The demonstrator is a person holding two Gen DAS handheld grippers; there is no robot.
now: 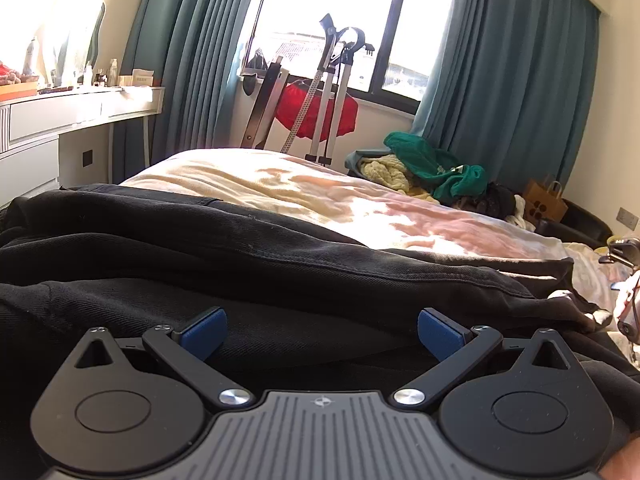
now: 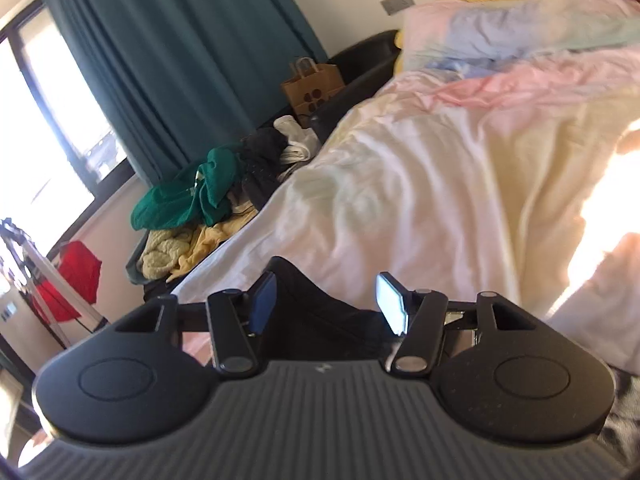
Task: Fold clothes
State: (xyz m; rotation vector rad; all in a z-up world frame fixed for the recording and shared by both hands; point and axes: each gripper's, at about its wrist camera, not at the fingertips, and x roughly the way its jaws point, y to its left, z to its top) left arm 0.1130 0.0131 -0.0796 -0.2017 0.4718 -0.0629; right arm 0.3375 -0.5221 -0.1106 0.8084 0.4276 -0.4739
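Fingers (image 1: 202, 332) of both grippers spread apart over black trousers (image 1: 280, 256) on the bed (image 2: 420, 184), laundry pile (image 1: 432, 172) at 2 o'clock.

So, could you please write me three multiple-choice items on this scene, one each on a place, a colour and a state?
1. Where does the black garment lie?
A. on the bed
B. on the desk
C. on the windowsill

2. What colour are the curtains?
A. red
B. teal
C. white

3. How do the left tongs stand?
A. open
B. shut on the garment
C. out of view

Key: 1 A, the garment is spread over the bed; 2 B, teal drapes flank the window; 3 A, the blue pads stand wide apart over the cloth.
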